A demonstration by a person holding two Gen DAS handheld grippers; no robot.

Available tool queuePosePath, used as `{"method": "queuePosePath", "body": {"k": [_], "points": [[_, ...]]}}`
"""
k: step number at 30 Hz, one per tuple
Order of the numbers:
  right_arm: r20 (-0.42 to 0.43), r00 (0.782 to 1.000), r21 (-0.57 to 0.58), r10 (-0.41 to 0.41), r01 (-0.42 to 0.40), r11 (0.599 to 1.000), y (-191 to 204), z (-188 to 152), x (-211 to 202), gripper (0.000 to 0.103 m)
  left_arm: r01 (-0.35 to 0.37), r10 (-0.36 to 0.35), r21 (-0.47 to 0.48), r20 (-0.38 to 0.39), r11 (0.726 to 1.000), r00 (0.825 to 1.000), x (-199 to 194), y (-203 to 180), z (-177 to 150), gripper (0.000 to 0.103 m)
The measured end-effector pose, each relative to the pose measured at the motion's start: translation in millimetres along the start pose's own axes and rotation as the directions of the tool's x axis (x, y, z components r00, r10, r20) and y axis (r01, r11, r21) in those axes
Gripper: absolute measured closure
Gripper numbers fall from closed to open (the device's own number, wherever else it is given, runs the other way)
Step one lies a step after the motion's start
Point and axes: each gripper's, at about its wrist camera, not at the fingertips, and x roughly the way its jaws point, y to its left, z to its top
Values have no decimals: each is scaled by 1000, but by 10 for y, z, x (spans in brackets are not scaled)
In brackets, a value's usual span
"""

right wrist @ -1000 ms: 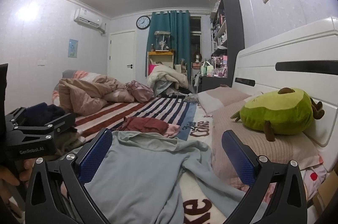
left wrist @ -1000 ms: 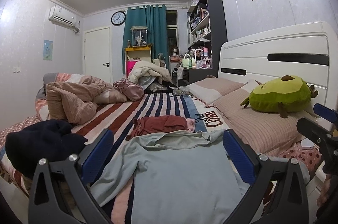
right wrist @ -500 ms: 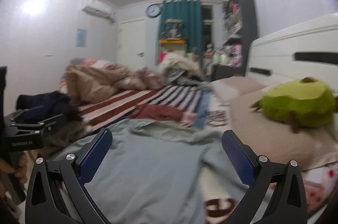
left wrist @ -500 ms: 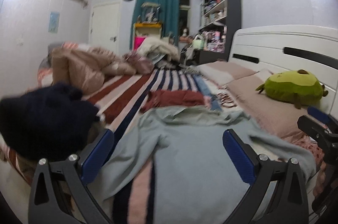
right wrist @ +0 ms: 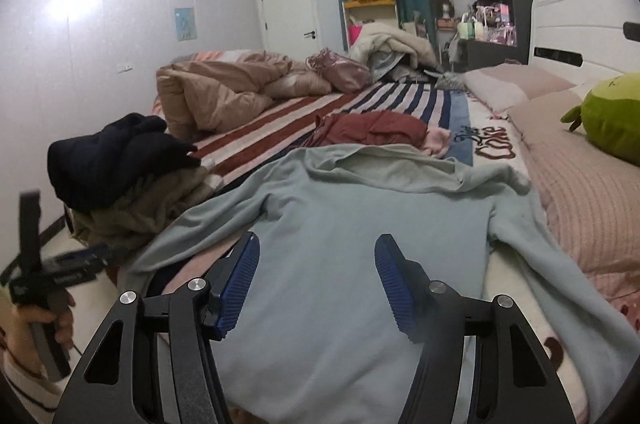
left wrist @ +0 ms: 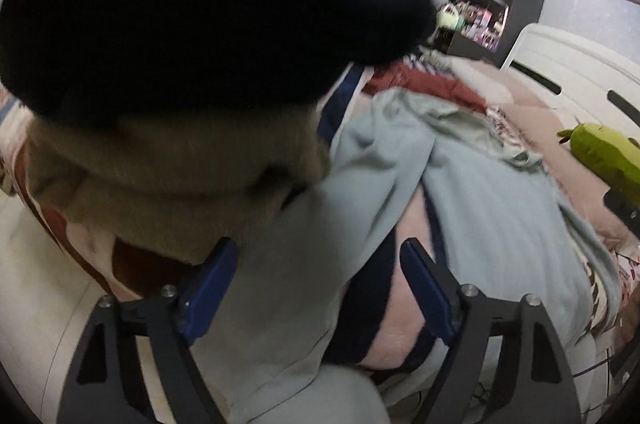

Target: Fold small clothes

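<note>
Each gripper, the left gripper (left wrist: pixel 316 288) and the right gripper (right wrist: pixel 316 284), had matte black triangular-cutout arms, silver screw heads at the joints, and ribbed blue fingers (right wrist: pixel 240 280). The person's left hand (right wrist: pixel 36 324) wore a cream sleeve (right wrist: pixel 24 384) with thin dark stripes.

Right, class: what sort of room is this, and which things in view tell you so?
Very likely a home bedroom: a bed with a white headboard, pillows and a rumpled duvet, plus clothes lying on the striped bedspread.
</note>
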Motion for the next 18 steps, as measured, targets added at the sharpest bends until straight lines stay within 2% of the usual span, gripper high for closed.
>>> {"method": "queuePosePath", "body": {"k": [5, 7, 8, 11, 13, 14, 15, 16, 18], "points": [[-21, 1000, 6, 3, -2, 1000, -11, 0, 51, 46, -19, 19, 11, -49, 1000, 999, 201, -12, -66, 23], [-22, 1000, 11, 2, -2, 1000, -32, 5, 61, 46, -20, 21, 9, -71, 1000, 997, 261, -45, -87, 27], [-22, 1000, 15, 2, -2, 1000, -43, 5, 58, 46, -13, 13, 5, -88, 1000, 996, 304, -70, -103, 36], [-21, 1000, 27, 3, -3, 1000, -72, -4, 40, 45, -76, 80, 46, -82, 996, 993, 371, -153, -139, 49], [-20, 1000, 33, 5, -4, 999, -91, -7, 32, 45, -98, 100, 39, -72, 994, 992, 357, -161, -120, 68], [-19, 1000, 35, 4, -4, 999, -94, -8, 26, 45, -101, 102, 31, -68, 994, 992, 344, -166, -95, 82], [-18, 1000, 36, 5, -4, 999, -98, -6, 21, 45, -96, 98, 25, -70, 995, 993, 346, -187, -62, 91], [-15, 1000, 41, 8, -7, 999, -110, -5, 7, 45, -89, 90, 19, -70, 996, 993, 338, -188, -40, 97], [-8, 1000, 48, 14, -13, 999, -117, -10, -2, 44, -73, 73, 6, -60, 997, 996, 335, -195, 11, 99]]}}
